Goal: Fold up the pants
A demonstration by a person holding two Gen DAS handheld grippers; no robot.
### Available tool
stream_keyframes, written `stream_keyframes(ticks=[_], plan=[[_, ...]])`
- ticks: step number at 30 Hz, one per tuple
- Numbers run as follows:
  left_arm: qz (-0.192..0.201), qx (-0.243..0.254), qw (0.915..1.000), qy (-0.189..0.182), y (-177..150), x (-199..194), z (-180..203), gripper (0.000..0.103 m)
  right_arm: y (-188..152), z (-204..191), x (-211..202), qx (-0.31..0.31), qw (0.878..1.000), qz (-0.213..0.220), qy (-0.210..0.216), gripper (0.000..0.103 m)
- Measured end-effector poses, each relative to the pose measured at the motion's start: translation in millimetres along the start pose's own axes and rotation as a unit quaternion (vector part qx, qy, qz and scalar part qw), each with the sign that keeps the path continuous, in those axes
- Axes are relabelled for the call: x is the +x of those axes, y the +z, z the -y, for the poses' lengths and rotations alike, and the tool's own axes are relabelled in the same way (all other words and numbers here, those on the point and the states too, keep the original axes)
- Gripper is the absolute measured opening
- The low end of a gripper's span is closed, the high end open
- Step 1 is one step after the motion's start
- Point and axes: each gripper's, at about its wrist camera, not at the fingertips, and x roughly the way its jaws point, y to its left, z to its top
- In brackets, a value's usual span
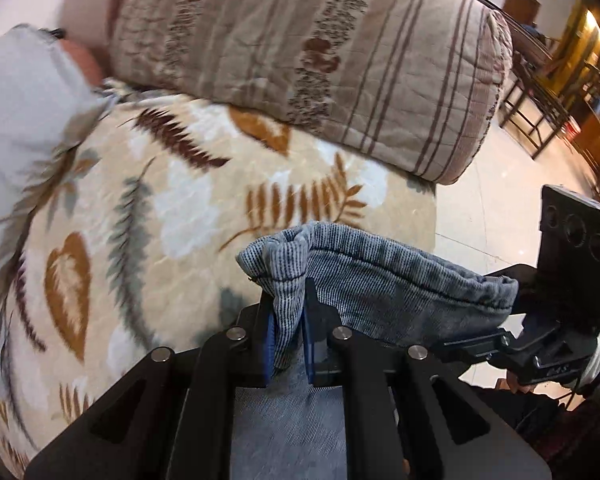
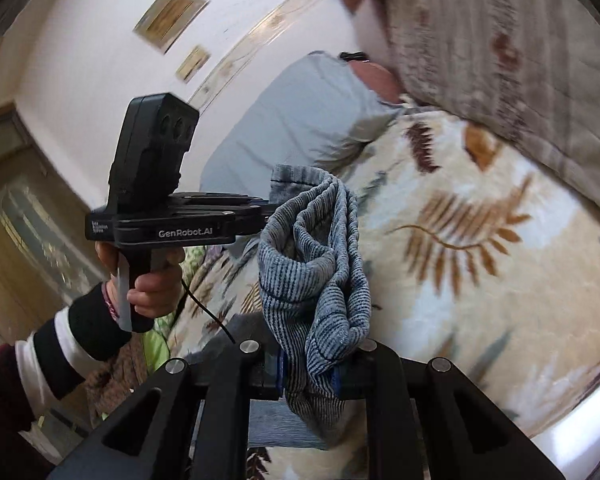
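Note:
The pants (image 1: 380, 284) are blue-grey ribbed denim, held up above a bed between both grippers. My left gripper (image 1: 288, 336) is shut on one bunched corner of the pants' edge, cloth pinched between its blue pads. My right gripper (image 2: 310, 376) is shut on the other bunched corner of the pants (image 2: 320, 272). The stretched hem runs from the left gripper to the right gripper (image 1: 540, 320) in the left wrist view. In the right wrist view the left gripper (image 2: 268, 212) holds the far end of the cloth. The rest of the pants hangs below, hidden.
A leaf-patterned fleece blanket (image 1: 160, 208) covers the bed under the pants. A striped brown folded quilt (image 1: 320, 52) lies at the far side, a pale grey pillow (image 1: 24, 112) beside it. Tiled floor (image 1: 484, 200) and wooden chairs (image 1: 548, 92) lie beyond the bed's edge.

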Motion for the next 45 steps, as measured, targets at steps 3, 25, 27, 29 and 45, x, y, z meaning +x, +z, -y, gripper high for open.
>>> stream_keyframes(ticks=[3, 25, 27, 29, 45], plan=[[0.004, -0.025, 0.9996, 0.010, -20, -13, -12, 0.009, -4, -25, 13, -0.027, 0.999, -0.016, 0.005, 0.015], [-0.050, -0.164, 0.9838, 0.053, -180, -19, -80, 0.011, -106, -139, 133, -0.200, 0.961, -0.189, -0.035, 0.023], [-0.061, -0.183, 0.9795, 0.057, -193, -15, -83, 0.012, -116, -139, 143, -0.199, 0.958, -0.203, -0.041, 0.026], [-0.074, -0.201, 0.9748, 0.061, -206, -11, -84, 0.014, -123, -139, 151, -0.198, 0.955, -0.216, -0.048, 0.030], [0.004, -0.418, 0.9077, 0.039, -265, -72, -96, 0.051, -51, -116, 83, -0.108, 0.981, -0.161, 0.011, 0.068]])
